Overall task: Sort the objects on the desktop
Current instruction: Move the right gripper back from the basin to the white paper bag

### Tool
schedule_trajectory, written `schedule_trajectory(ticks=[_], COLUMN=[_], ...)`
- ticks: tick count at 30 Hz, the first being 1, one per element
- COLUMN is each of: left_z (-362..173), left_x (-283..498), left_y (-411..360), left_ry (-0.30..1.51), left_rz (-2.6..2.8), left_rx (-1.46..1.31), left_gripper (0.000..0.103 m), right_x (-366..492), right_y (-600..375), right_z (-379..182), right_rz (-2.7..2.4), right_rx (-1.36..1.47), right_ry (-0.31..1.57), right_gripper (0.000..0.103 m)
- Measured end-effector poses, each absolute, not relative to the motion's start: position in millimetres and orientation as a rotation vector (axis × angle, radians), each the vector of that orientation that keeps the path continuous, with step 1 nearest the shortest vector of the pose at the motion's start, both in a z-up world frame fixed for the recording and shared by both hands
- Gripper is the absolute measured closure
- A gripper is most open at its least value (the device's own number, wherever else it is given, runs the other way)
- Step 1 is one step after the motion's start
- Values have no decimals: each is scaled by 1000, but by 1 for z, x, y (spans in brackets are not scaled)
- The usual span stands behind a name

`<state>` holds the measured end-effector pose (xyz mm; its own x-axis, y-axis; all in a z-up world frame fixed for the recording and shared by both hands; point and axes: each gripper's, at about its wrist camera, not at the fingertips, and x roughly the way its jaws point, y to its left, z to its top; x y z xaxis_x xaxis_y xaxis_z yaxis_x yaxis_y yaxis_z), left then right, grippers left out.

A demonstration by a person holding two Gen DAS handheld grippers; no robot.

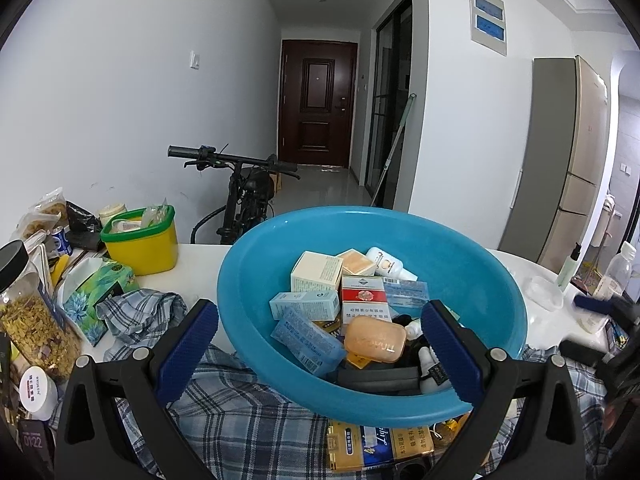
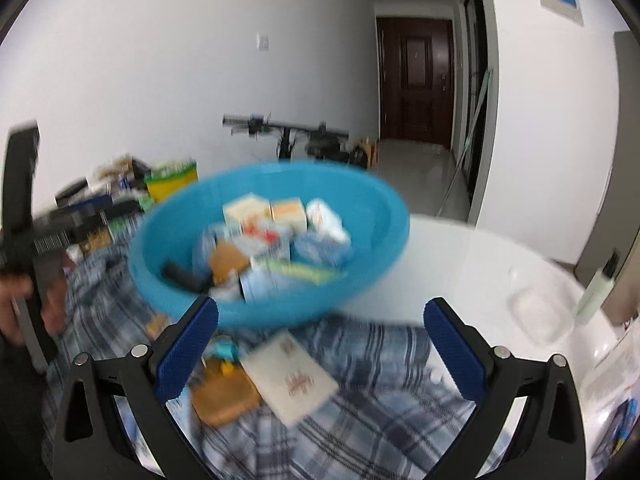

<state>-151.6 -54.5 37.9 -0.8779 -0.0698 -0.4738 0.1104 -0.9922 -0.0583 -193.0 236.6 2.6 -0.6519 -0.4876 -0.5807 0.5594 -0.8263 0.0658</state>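
A blue plastic basin point(image 1: 472, 264) sits tilted on a plaid shirt point(image 1: 248, 424) on the white table. It holds several small boxes, a red-and-white cigarette pack point(image 1: 364, 298), an orange soap bar point(image 1: 374, 338) and small bottles. My left gripper point(image 1: 320, 344) is open, its fingers either side of the basin's near rim, empty. In the blurred right wrist view the basin point(image 2: 372, 216) lies ahead of my open, empty right gripper point(image 2: 320, 340). A white booklet point(image 2: 290, 378) and a brown box point(image 2: 224, 400) lie on the shirt point(image 2: 380, 420) between its fingers.
A yellow tub with green rim point(image 1: 144, 244), a tissue pack point(image 1: 96, 296), a cereal jar point(image 1: 36, 320) and snack bags crowd the table's left. A clear container point(image 1: 542, 294) and bottles point(image 1: 616, 272) stand at right. Gold and blue cartons point(image 1: 380, 444) lie under the basin's near edge. A bicycle point(image 1: 244, 188) stands behind.
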Motion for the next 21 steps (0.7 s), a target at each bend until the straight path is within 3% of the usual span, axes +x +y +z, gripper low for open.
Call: schedule_trajectory(ticks=[8,14,21], left_z=[32,30,30], left_x=[-156,-157,-157], left_y=[-53,-49,-49], left_ry=[110,87,89], left_rz=[-2946,-2948,-2950], left_rx=[771,781,789], left_gripper=[0,0,0], right_x=[-192,-190,-201], right_y=[216,200,210], right_z=[-39,-64,-69], right_rz=[-2344,-2322,-2297], right_rx=[888,952,999], right_ry=[319,507,384], right_gripper=[1,11,11])
